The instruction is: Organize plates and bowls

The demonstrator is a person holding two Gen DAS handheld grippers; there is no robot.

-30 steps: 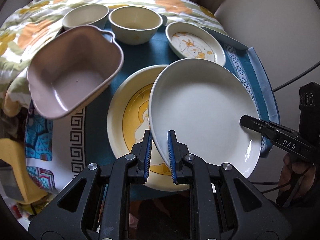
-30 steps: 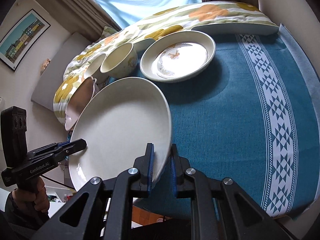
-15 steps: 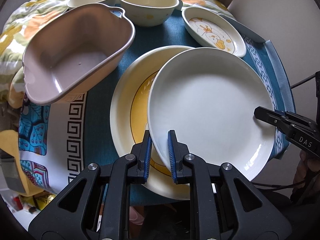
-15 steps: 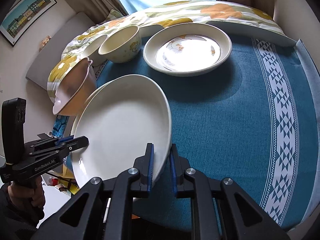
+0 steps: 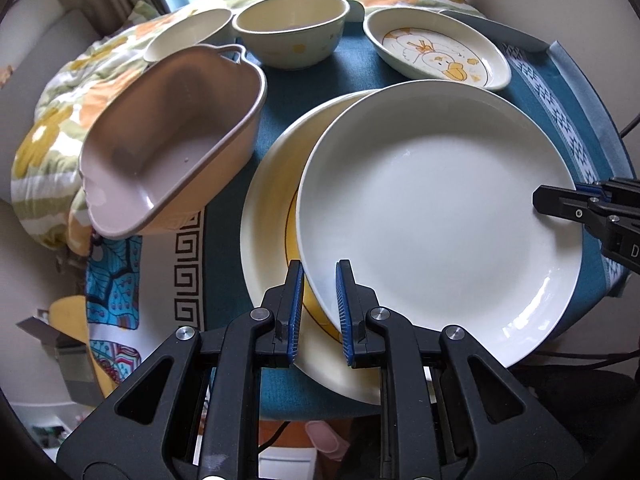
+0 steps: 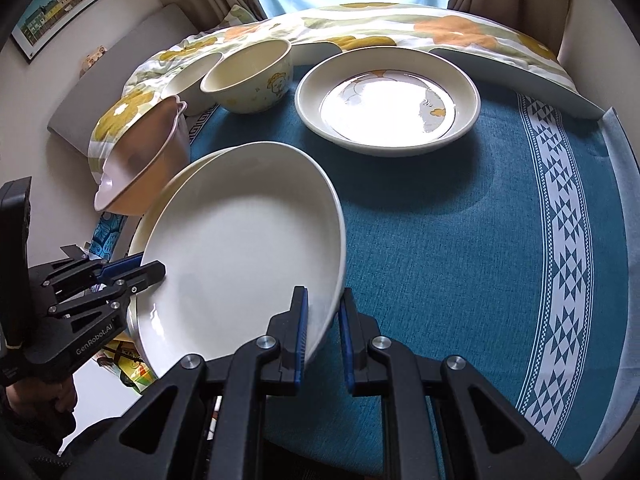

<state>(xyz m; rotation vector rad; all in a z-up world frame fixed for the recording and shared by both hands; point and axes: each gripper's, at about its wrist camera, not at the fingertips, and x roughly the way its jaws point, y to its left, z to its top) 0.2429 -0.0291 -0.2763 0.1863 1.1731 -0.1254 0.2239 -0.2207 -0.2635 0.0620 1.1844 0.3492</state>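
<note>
Right, from the left wrist view the left gripper (image 5: 318, 300) is clamped on the near rim of the white plate (image 5: 436, 216), pads pressing from either side, and the plate hangs over the yellow-patterned plate (image 5: 276, 208) lying on the blue tablecloth (image 5: 316, 80); it covers most of it but sits off toward the right, and whether the two already touch I cannot tell. Across the white plate the right gripper (image 5: 538, 200) bites the far rim, so both claws carry it together. Behind sit the pink dish (image 5: 168, 140), tilted with its low end over the table edge, two cream bowls (image 5: 292, 32) (image 5: 188, 34) and the duck plate (image 5: 440, 54), all loose and unstacked.

Over to the right wrist view: the right gripper (image 6: 323, 314) is closed on the white plate (image 6: 240, 256), which tilts up on this side, while the left gripper (image 6: 154, 272) pinches the opposite edge. A sliver of the lower plate's rim (image 6: 176, 176) peeks out behind. The duck plate (image 6: 388, 100) stands well apart, alone on the cloth; the nearer cream bowl (image 6: 248, 76) and the pink dish (image 6: 140, 160) wait too.

My read: one stacking is under way, not yet released; the duck plate, the bowls and the pink dish remain to be sorted
</note>
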